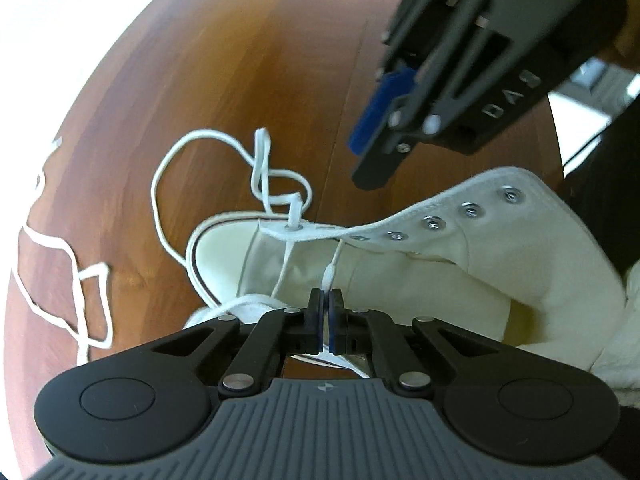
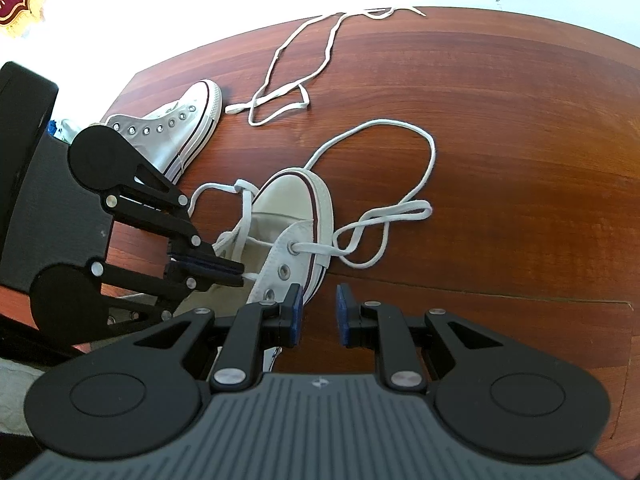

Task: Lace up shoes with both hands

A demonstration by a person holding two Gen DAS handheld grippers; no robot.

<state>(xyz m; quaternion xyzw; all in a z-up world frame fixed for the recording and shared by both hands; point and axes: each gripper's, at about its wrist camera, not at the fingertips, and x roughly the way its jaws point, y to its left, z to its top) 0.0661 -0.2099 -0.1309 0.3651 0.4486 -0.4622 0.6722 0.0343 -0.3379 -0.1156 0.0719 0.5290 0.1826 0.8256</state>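
While we look down at the wooden table (image 2: 500, 128), a white high-top shoe (image 2: 288, 216) lies near its middle. A second shoe (image 2: 176, 128) rests beyond it. A loose lace (image 2: 304, 60) lies farther back. Beside the near shoe, our right gripper (image 2: 318, 312) hovers partly open, empty. Our left gripper (image 1: 325, 304) pinches that shoe's lace (image 1: 331, 268) tight above the tongue.
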